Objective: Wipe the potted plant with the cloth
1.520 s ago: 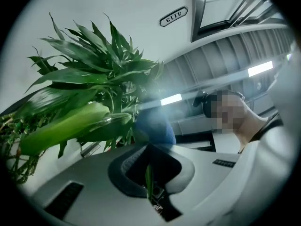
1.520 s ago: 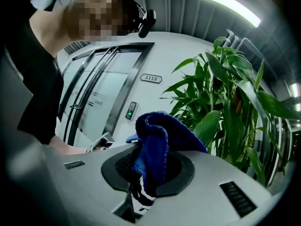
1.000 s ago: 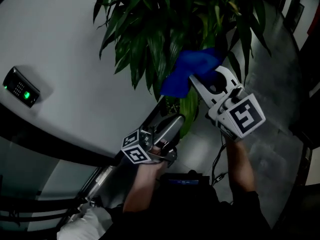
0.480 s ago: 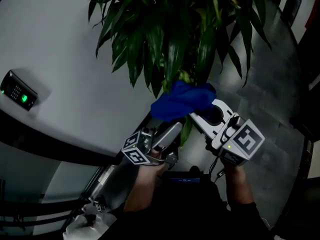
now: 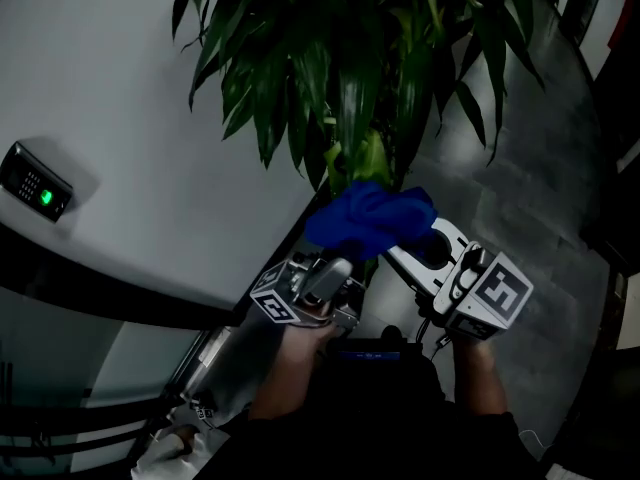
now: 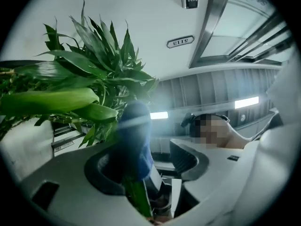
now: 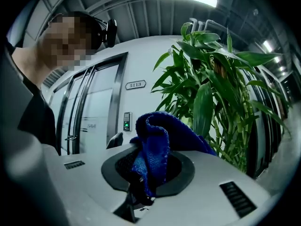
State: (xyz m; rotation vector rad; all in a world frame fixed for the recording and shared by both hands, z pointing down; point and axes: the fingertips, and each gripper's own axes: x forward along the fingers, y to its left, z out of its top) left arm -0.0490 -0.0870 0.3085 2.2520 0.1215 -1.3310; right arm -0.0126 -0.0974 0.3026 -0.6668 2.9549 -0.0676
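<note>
Cloth (image 5: 368, 218) lower now, inside the right gripper (image 5: 398, 251)

Straight ahead and above, the dense, drooping green leaves of the potted plant (image 5: 340, 78) crowd the space, with only narrow slits between blades. The smooth white wall (image 5: 120, 98) stands close on the left and carries a small black keypad reader (image 5: 35, 181). On the right, the grey floor (image 5: 545, 183) lies open beyond the leaf tips. A bunched blue cloth (image 5: 370, 218), clamped in the right gripper (image 5: 398, 251), fills the gap just above the left gripper (image 5: 333, 271). A narrow green leaf (image 6: 137, 197) stands between its opening jaws.
</note>
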